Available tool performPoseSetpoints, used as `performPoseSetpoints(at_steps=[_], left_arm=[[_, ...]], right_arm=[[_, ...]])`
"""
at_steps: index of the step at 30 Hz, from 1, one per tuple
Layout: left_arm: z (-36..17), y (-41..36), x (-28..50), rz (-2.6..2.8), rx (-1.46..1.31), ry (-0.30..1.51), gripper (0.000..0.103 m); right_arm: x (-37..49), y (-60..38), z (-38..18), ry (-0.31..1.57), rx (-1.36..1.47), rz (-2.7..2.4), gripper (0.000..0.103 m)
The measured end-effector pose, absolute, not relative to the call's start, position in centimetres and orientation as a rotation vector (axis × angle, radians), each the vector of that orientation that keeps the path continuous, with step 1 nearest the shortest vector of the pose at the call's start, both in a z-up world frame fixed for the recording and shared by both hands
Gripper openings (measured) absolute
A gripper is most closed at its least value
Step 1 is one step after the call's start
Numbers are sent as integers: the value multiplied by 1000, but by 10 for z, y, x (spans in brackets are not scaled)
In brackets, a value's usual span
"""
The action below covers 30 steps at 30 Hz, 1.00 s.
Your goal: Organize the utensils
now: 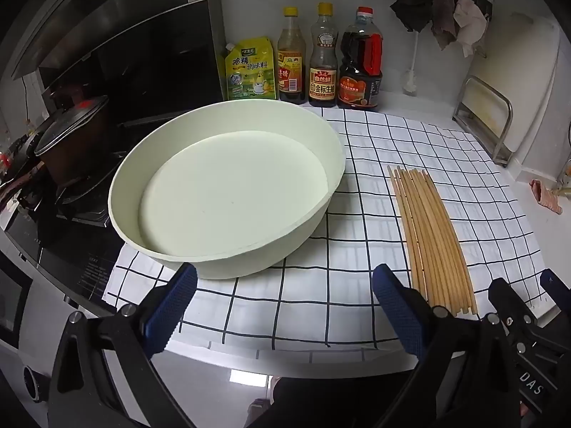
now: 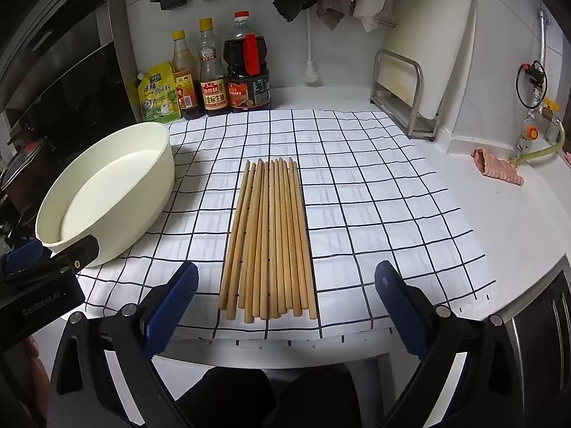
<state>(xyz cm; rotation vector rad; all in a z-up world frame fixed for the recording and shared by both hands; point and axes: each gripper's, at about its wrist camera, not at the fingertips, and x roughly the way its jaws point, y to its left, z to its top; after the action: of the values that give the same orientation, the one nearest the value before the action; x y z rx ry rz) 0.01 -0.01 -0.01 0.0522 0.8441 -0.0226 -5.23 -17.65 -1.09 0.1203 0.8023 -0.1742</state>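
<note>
Fingers (image 1: 399, 299) (image 2: 396, 299) of both grippers spread, empty, near chopsticks (image 2: 267, 239); "GenRobot.AI" on left gripper (image 2: 39, 285).

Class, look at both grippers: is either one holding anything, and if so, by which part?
Nothing is held. The left gripper and right gripper both have open jaws; the chopsticks lie untouched on the cloth.

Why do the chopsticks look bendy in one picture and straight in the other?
Left wrist view: the chopsticks sit near the fisheye edge, so the lens bows them. Right wrist view: they lie mid-frame and look straight, while the checkered cloth lines curve outward. Both pictures are sharp.
</note>
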Motion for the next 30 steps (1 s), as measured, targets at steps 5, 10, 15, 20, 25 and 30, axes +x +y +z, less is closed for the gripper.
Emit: performPoseSetpoints(at_steps=[5,10,15,20,25,30], left_arm=[[1,2,0,-21,51,841,97],[0,2,1,-18,52,842,97],[-1,2,0,-17,58,840,97],[-1,4,0,-16,61,843,97],[-1,4,0,-15,61,842,97],[0,4,0,-16,62,842,97]], right_arm=[[-51,-176,-13,802,121,-175,95],[-52,-175,-12,800,123,-176,95],[-56,-176,-10,797,126,-176,95],[-55,-176,-10,796,127,-174,95],[-55,-176,-10,797,123,-178,95],[-55,-175,-11,801,124,-179,95]])
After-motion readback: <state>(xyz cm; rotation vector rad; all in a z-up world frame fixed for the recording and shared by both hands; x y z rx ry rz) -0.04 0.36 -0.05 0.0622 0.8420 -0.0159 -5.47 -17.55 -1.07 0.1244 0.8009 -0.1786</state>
